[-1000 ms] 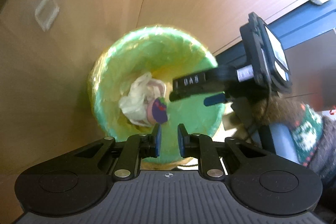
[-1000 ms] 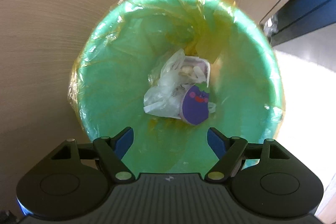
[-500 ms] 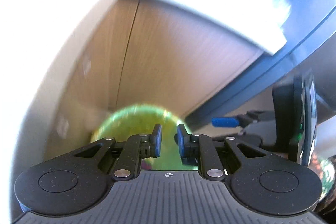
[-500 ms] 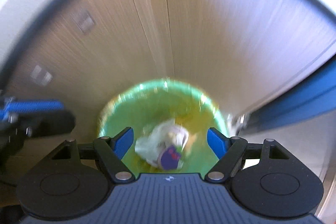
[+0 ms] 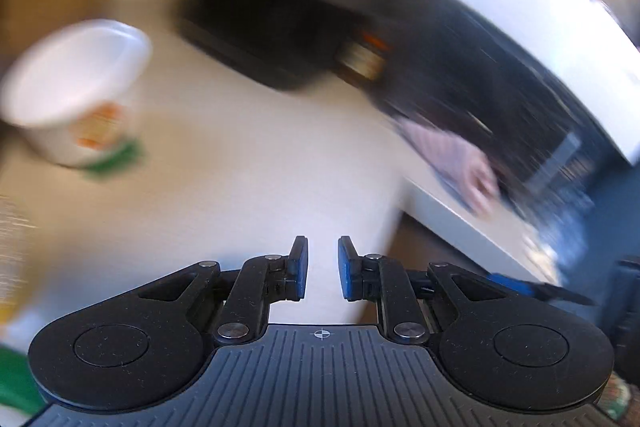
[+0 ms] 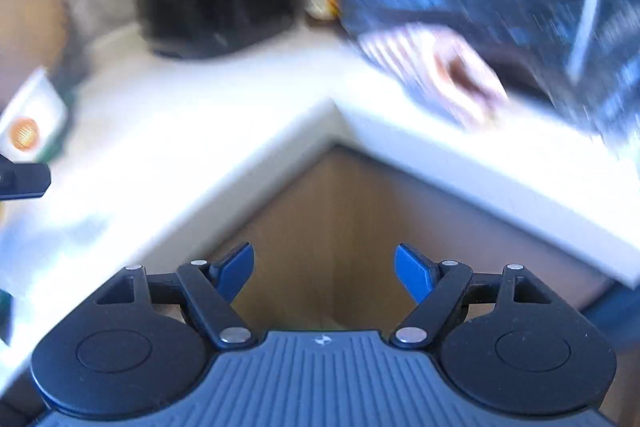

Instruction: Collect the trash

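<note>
Lifting both grippers out of the bin and back up to the tabletop (image 5: 248,163); a second ago both views looked down into the green-lined bin with wrappers in it, now the bin is out of sight and both views are motion-blurred. My left gripper (image 5: 323,267) is nearly closed, a narrow gap between the pads, nothing in it. My right gripper (image 6: 325,273) is wide open and empty, hanging over the cabinet corner below the tabletop edge. So that drop looks done, judging by empty jaws. Next trash candidates: a white cup (image 5: 76,87) with orange-green print standing far left, and a striped pink wrapper (image 6: 432,75) near the right-hand edge, beside a dark appliance (image 5: 272,27). Probably going for one of those.
</note>
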Demonstrator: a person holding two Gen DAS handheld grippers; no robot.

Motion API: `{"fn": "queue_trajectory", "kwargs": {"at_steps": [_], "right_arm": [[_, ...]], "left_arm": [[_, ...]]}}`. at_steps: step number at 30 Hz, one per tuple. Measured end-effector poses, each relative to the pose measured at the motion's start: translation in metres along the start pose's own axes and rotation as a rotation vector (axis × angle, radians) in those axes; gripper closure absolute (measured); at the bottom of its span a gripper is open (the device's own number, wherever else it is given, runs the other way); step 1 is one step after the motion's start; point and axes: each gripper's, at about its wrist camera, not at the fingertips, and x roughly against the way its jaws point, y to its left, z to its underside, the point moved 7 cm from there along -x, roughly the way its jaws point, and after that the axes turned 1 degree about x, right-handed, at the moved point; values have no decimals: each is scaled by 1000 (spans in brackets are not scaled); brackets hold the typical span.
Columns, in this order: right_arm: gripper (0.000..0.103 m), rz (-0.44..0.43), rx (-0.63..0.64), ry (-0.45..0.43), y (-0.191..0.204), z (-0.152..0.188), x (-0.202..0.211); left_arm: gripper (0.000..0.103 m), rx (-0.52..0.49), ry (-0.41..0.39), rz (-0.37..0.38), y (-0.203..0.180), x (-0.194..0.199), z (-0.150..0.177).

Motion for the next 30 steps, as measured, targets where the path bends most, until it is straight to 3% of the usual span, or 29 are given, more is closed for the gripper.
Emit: {"fn": "queue_trajectory", "kwargs": {"at_steps": [6, 11, 14, 18, 24, 30], "right_arm": [[13, -87, 174, -120, 56, -40, 1], [13, -201, 259, -106, 111, -45, -10], [13, -290, 225, -97, 135, -38, -10], [13, -351, 244, -62, 160, -29, -16], [13, -540, 272, -1, 194, -13, -5], [13, -704, 338, 61, 239, 10, 11]], "left_arm": [[84, 152, -71, -213, 79, 45, -14], [84, 362, -49, -342, 136, 73, 3], [84, 459, -50, -384, 161, 90, 12], [84, 515, -82, -434, 175, 114, 24], [84, 542, -72, -484, 186, 140, 45], [84, 548, -34, -485, 187, 145, 63]]}}
